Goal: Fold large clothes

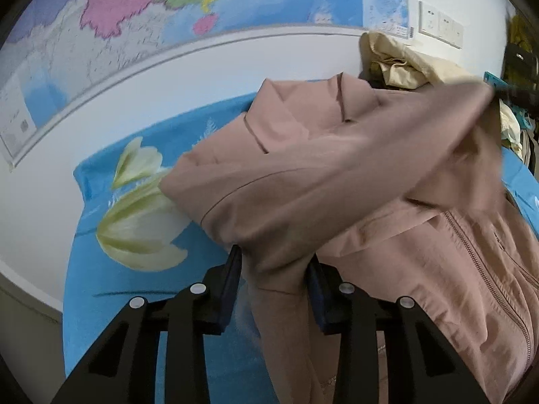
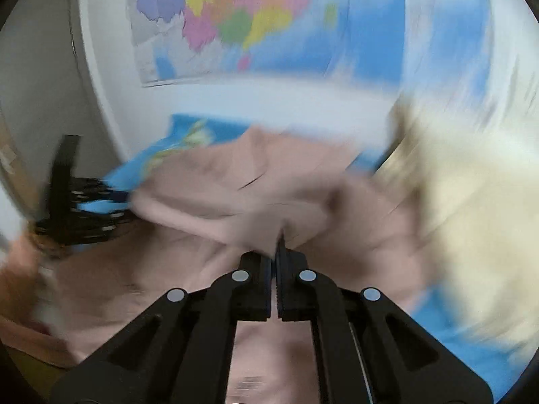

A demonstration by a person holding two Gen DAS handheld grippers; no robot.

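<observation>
Blue sheet (image 1: 141, 306) — hand-held gripper (image 2: 276, 252) clamping jacket (image 2: 215, 198)

Matt, smooth-woven pink cloth makes up the jacket (image 1: 337, 175), with a metal-toothed zip (image 1: 471, 245) down its front. Under it lies a soft printed cotton-like blue sheet (image 1: 111, 303), and the left gripper (image 1: 274, 269) shows matt black plastic with dull silvery rivets. On the wall, a glossy paper map (image 1: 141, 10).

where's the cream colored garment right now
In the left wrist view the cream garment is piled at the upper right against the white wall, just behind the pink jacket and below the map.
</observation>
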